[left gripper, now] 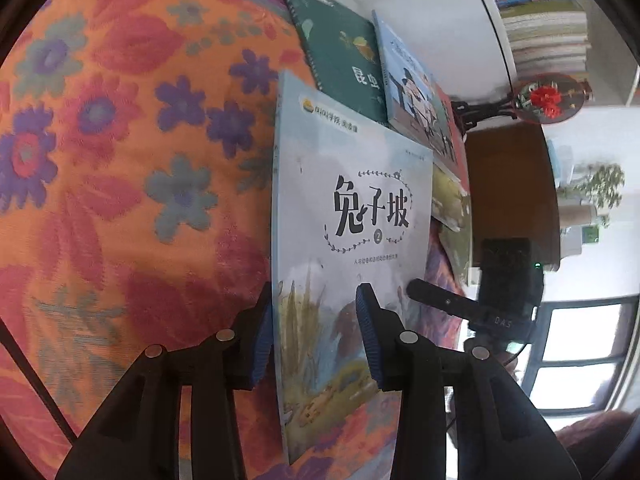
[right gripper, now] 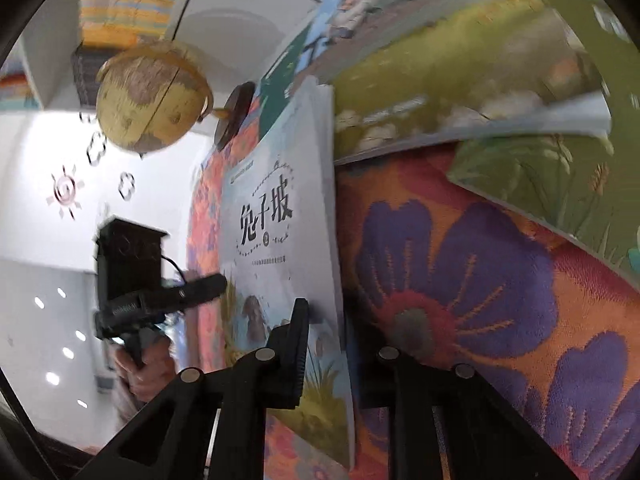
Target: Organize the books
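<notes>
A pale blue picture book with black title lettering is tilted up off the flowered tablecloth. My left gripper is shut on its near spine corner: one blue pad sits behind the spine edge and the other presses on the cover. In the right wrist view my right gripper is shut on the same book at its opposite edge. One finger lies on the cover and the other is hidden behind the pages. Each gripper shows in the other's view, as the right finger and the left finger.
A green spiral-bound book and a blue illustrated book lie beyond the held one. Two green-yellow books lie to the right. A globe, a round red-flower ornament and a shelf of stacked books stand behind.
</notes>
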Demonstrator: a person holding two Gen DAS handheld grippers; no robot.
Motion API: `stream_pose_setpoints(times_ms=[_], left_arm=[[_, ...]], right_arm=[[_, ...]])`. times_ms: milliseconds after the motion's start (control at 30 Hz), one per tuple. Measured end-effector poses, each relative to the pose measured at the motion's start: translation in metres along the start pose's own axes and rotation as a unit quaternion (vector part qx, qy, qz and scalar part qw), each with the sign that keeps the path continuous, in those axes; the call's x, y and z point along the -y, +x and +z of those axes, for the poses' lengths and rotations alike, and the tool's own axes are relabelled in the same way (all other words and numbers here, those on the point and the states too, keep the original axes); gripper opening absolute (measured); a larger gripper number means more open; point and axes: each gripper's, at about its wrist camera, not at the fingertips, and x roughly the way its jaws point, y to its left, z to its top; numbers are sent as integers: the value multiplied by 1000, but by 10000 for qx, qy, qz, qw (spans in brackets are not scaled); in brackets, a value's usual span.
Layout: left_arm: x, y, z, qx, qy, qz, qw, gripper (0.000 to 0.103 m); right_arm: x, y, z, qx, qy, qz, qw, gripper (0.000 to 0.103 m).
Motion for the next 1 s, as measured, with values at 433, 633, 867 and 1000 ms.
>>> stream_pose_setpoints(times_ms=[433,633,867,1000], left_arm=[[44,-2,-15,178,916,1414,9855,21],[36,-5,-20,32,815,1273,9885,21],[37,-23,-27,149,867,1244,9883,21],[45,-33,-33,174,975,1200,9878,21]], right_arm=[[-25,-6,-9,241,-438,-363,9981,14],[-28,-8,-14,261,-362,-254,9987,14],[-53,-6,-19,298,-520,-214,9980,14],[-66,-8,-23,327,-637,-265,9971,14]])
